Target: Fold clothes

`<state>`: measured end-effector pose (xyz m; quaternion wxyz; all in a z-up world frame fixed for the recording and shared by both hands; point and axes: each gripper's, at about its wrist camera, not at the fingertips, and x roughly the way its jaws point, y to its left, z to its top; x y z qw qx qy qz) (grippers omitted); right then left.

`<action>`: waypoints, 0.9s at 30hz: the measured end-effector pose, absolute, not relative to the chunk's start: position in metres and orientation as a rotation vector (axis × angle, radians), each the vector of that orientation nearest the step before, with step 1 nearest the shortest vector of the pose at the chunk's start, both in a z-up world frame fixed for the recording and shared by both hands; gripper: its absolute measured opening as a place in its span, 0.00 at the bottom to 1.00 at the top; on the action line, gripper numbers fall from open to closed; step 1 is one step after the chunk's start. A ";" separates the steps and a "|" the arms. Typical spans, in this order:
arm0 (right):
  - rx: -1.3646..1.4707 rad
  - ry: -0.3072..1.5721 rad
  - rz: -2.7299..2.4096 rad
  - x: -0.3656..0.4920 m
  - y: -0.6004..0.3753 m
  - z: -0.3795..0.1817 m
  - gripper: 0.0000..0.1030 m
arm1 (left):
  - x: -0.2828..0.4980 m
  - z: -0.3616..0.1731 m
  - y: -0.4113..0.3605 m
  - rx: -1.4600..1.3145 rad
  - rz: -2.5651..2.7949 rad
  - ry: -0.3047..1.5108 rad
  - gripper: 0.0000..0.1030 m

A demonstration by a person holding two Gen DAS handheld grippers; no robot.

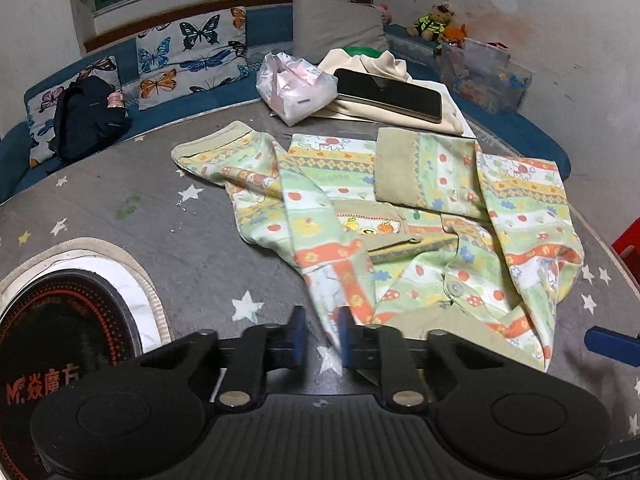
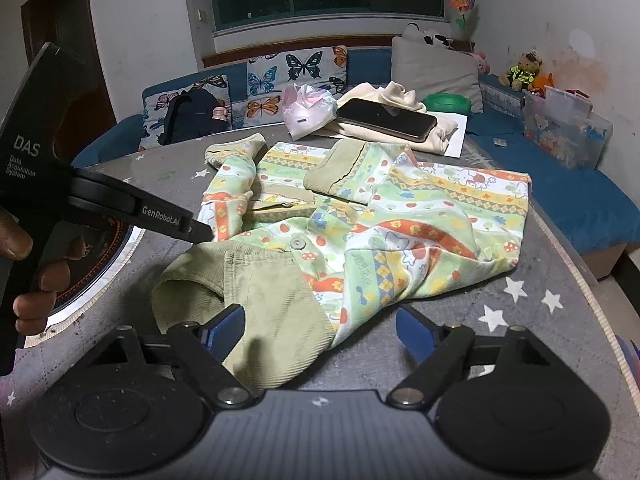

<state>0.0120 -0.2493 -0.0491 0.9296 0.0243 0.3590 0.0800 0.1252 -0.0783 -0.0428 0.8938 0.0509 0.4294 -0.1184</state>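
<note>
Your left gripper (image 1: 320, 334) has its blue pads nearly together, pinching a fold of the pale green, orange and yellow printed cotton child's jacket (image 1: 400, 216) right at its tips; your right gripper (image 2: 320, 328) stands wide apart, unclamped, with the jacket's olive corduroy collar (image 2: 272, 304) lying between and just ahead of its fingers. The jacket sprawls rumpled ahead of both tools on the grey star-printed table cover (image 1: 168, 208), one sleeve cuff (image 1: 216, 142) thrown out far ahead to the left, the other olive cuff (image 1: 396, 164) folded back over the body.

Beyond the jacket sit a crinkled pink-and-clear plastic bag (image 1: 294, 92) and a black phone (image 1: 390, 94) on folded cream cloth (image 1: 400, 118). A round black induction hob (image 1: 60, 332) lies close to the left of your left tool.

The risks, as I judge them: a thin pinch may slip as you lift, the loose sleeve could drag and bunch the fold, and a wide sweep forward could knock the phone.
</note>
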 end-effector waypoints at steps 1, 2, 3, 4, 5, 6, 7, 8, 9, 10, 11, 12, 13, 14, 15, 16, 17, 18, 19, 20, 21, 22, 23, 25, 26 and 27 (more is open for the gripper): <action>0.050 0.734 0.164 0.012 -0.250 -0.049 0.82 | 0.124 -0.043 -0.079 0.108 -0.254 0.889 0.08; 0.049 0.734 0.166 0.011 -0.250 -0.050 0.82 | 0.122 -0.042 -0.079 0.111 -0.260 0.886 0.07; 0.049 0.734 0.166 0.011 -0.250 -0.050 0.82 | 0.120 -0.041 -0.079 0.123 -0.266 0.877 0.06; 0.048 0.734 0.167 0.010 -0.250 -0.050 0.81 | 0.117 -0.040 -0.080 0.136 -0.271 0.868 0.05; 0.047 0.735 0.167 0.010 -0.250 -0.050 0.81 | 0.115 -0.040 -0.079 0.138 -0.275 0.869 0.05; 0.045 0.735 0.168 0.010 -0.250 -0.050 0.80 | 0.113 -0.040 -0.078 0.140 -0.279 0.869 0.04; 0.045 0.734 0.170 0.009 -0.250 -0.050 0.80 | 0.111 -0.040 -0.077 0.141 -0.283 0.870 0.04; 0.046 0.733 0.169 0.009 -0.250 -0.050 0.80 | 0.109 -0.040 -0.076 0.143 -0.287 0.871 0.04; 0.046 0.732 0.168 0.009 -0.250 -0.050 0.80 | 0.107 -0.039 -0.075 0.144 -0.290 0.872 0.03; 0.045 0.731 0.167 0.008 -0.250 -0.049 0.79 | 0.104 -0.039 -0.074 0.146 -0.294 0.873 0.03; 0.045 0.731 0.165 0.008 -0.250 -0.049 0.79 | 0.102 -0.039 -0.073 0.147 -0.298 0.874 0.03; 0.046 0.730 0.163 0.008 -0.250 -0.049 0.79 | 0.100 -0.039 -0.071 0.149 -0.302 0.875 0.03; 0.046 0.730 0.162 0.008 -0.250 -0.048 0.78 | 0.098 -0.039 -0.070 0.150 -0.306 0.876 0.03; 0.045 0.729 0.161 0.008 -0.251 -0.048 0.78 | 0.096 -0.039 -0.069 0.152 -0.310 0.876 0.03; 0.044 0.728 0.158 0.008 -0.251 -0.048 0.78 | 0.094 -0.038 -0.068 0.153 -0.314 0.877 0.03; 0.042 0.728 0.156 0.008 -0.251 -0.048 0.77 | 0.092 -0.038 -0.067 0.155 -0.318 0.878 0.03; 0.041 0.727 0.154 0.008 -0.251 -0.048 0.77 | 0.090 -0.038 -0.066 0.156 -0.322 0.879 0.03; 0.039 0.726 0.152 0.009 -0.252 -0.047 0.77 | 0.088 -0.038 -0.065 0.158 -0.326 0.880 0.01; 0.038 0.725 0.149 0.009 -0.252 -0.047 0.76 | 0.085 -0.038 -0.064 0.159 -0.329 0.881 0.00; 0.037 0.725 0.147 0.009 -0.252 -0.047 0.76 | 0.083 -0.037 -0.063 0.161 -0.333 0.882 0.00; 0.035 0.724 0.145 0.009 -0.253 -0.047 0.75 | 0.081 -0.037 -0.062 0.162 -0.337 0.882 0.00; 0.034 0.723 0.142 0.010 -0.253 -0.047 0.74 | 0.081 -0.036 -0.060 0.158 -0.336 0.881 0.00; 0.035 0.723 0.138 0.011 -0.254 -0.047 0.74 | 0.081 -0.035 -0.059 0.153 -0.335 0.879 0.00; 0.039 0.727 0.128 0.013 -0.256 -0.049 0.73 | 0.082 -0.032 -0.056 0.143 -0.332 0.875 0.00; 0.042 0.729 0.122 0.015 -0.257 -0.051 0.72 | 0.082 -0.030 -0.055 0.139 -0.330 0.873 0.01; 0.044 0.731 0.121 0.016 -0.257 -0.051 0.71 | 0.082 -0.029 -0.053 0.134 -0.329 0.872 0.03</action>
